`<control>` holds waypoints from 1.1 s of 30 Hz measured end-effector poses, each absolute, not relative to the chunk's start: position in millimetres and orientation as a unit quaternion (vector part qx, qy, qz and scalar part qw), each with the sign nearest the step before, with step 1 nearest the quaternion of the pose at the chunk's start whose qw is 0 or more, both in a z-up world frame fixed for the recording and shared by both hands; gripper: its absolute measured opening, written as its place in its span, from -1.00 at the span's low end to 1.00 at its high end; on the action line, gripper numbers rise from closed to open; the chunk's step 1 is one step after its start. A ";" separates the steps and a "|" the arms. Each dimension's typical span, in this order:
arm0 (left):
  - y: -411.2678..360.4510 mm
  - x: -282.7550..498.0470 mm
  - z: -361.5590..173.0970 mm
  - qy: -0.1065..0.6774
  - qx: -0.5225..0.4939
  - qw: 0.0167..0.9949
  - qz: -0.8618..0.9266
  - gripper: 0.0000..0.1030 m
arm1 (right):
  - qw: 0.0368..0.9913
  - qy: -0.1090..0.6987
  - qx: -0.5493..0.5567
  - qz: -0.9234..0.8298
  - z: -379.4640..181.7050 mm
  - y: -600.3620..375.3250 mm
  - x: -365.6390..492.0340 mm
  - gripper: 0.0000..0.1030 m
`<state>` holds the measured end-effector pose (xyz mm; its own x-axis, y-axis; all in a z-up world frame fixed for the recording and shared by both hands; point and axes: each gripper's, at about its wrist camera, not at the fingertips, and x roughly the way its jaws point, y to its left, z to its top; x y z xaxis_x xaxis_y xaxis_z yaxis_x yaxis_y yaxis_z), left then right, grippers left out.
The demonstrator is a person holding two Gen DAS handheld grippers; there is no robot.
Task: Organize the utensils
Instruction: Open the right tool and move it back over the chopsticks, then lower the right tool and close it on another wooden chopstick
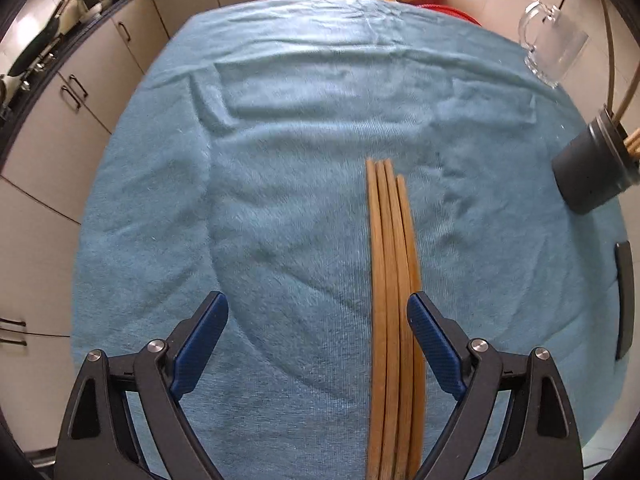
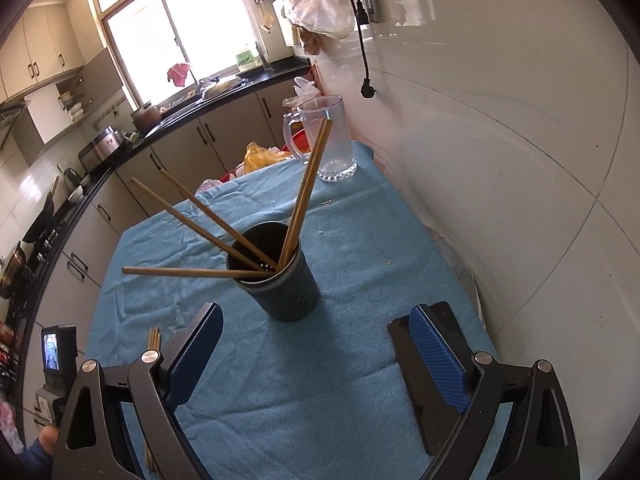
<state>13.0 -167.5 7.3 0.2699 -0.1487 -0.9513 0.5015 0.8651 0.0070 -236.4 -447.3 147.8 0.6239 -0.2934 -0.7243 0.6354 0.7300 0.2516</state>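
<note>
Left two-finger gripper (image 1: 318,312) spread wide over blue cloth (image 1: 280,140), gripping nothing; bundle of four wooden chopsticks (image 1: 394,300) flat between fingers, near right pad. Right two-finger gripper (image 2: 316,328) equally wide, empty. Beyond: dark cylindrical utensil holder (image 2: 280,280) with chopsticks fanned inside; farther, clear glass mug (image 2: 332,144).

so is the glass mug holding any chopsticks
No, the glass mug stands empty; the chopsticks sit in the dark utensil holder.
</note>
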 end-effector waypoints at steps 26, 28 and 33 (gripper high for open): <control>-67.9 3.5 4.9 0.568 0.135 0.793 -0.172 0.51 | 0.856 0.452 0.238 -0.077 81.3 -314.6 -114.6 0.42; -69.7 7.6 6.6 0.567 0.136 0.794 -0.174 0.37 | 0.847 0.469 0.241 -0.061 68.3 -304.0 -99.0 0.26; -64.9 11.9 9.9 0.563 0.133 0.797 -0.174 0.02 | 0.831 0.504 0.232 -0.039 39.3 -283.9 -65.8 -0.08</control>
<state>11.9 -64.9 9.9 0.3063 -0.1286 -0.9432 0.4268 0.9042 0.0153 -65.8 -283.9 39.3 0.4885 0.1701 -0.8558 0.2982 0.8892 0.3470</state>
